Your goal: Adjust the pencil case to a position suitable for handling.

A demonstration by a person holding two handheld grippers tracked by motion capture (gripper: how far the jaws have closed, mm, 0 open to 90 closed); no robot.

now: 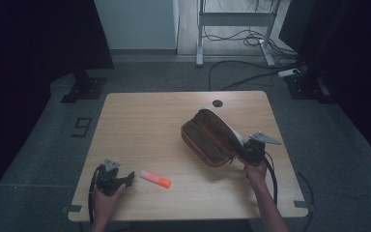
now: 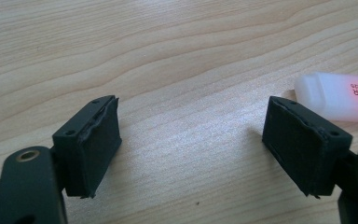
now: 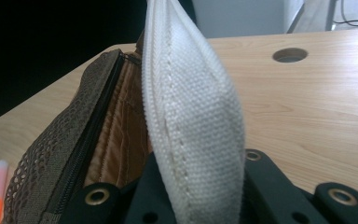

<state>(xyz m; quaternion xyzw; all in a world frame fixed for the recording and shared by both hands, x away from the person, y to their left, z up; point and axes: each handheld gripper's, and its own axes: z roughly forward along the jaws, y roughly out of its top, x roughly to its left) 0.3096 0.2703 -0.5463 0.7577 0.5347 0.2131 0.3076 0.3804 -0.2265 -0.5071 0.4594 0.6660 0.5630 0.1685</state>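
An open brown pouch [image 1: 207, 137] with a white outer shell lies on the right half of the wooden table [image 1: 149, 125]. My right gripper [image 1: 239, 149] is shut on the pouch's near end. In the right gripper view, its jaws clamp the white fabric wall [image 3: 191, 116], with the brown mesh lining and black zipper [image 3: 74, 154] to the left. A white highlighter with an orange cap [image 1: 155, 179] lies near the front edge. My left gripper [image 1: 128, 178] rests just left of it, open. The left gripper [image 2: 191, 144] has bare wood between its pads, and the highlighter's white end [image 2: 340, 95] lies beyond the right pad.
A round cable hole [image 1: 217, 103] sits at the table's far edge, behind the pouch. Beyond the table, cables [image 1: 251, 72] trail over the grey floor near a white desk frame [image 1: 232, 29]. The room is dark to left and right.
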